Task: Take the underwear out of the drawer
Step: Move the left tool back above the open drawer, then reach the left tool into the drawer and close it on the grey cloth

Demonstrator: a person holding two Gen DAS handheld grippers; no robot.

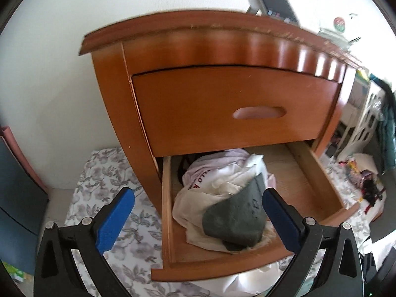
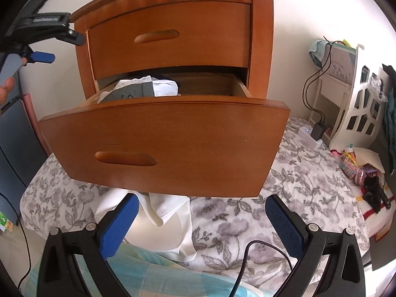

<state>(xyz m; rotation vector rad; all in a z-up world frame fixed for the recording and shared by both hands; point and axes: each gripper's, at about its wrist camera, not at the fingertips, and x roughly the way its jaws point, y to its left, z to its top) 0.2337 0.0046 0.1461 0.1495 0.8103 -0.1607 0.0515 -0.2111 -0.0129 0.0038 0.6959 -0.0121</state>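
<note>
2 grippers gape wide, both empty. I hover left gripper (image 1: 198,208) above open lower drawer (image 1: 329,188); grey underwear (image 1: 235,212) tops white pile inside. I'd drop straight, pinch grey fabric only, lift clear. Right gripper (image 2: 200,217) waits below drawer front.

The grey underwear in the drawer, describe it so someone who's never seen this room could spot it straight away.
Find the wooden nightstand and its open bottom drawer. At the drawer's left sits a heap of white clothes. The grey underwear lies on top of that heap toward the front, the only dark grey piece among pale fabric.
</note>
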